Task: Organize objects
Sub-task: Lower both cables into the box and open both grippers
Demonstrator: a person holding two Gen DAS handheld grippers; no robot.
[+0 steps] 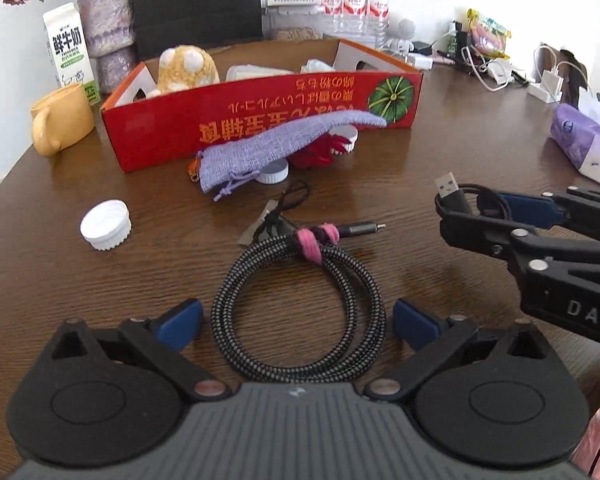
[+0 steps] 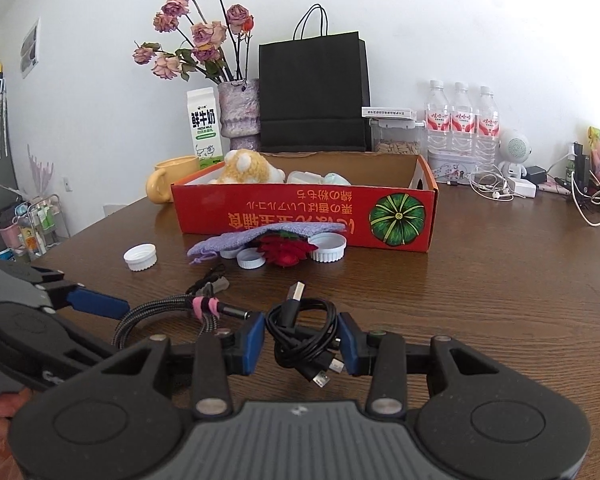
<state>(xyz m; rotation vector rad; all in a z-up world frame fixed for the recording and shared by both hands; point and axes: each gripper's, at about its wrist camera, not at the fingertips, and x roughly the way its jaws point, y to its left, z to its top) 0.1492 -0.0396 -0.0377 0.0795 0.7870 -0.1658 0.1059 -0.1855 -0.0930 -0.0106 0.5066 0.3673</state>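
Observation:
A coiled grey-and-black braided cable with a pink tie lies on the brown table. My left gripper stands open, its blue pads on either side of the coil and apart from it. My right gripper is shut on a bundled black USB cable, held a little above the table. In the left wrist view the right gripper comes in from the right with the USB plug sticking out. Behind stands the red cardboard box, holding a plush toy.
A purple knit pouch, a red flower and white caps lie against the box front; another cap sits at the left. A yellow mug, milk carton, vase, black bag, water bottles and chargers line the back.

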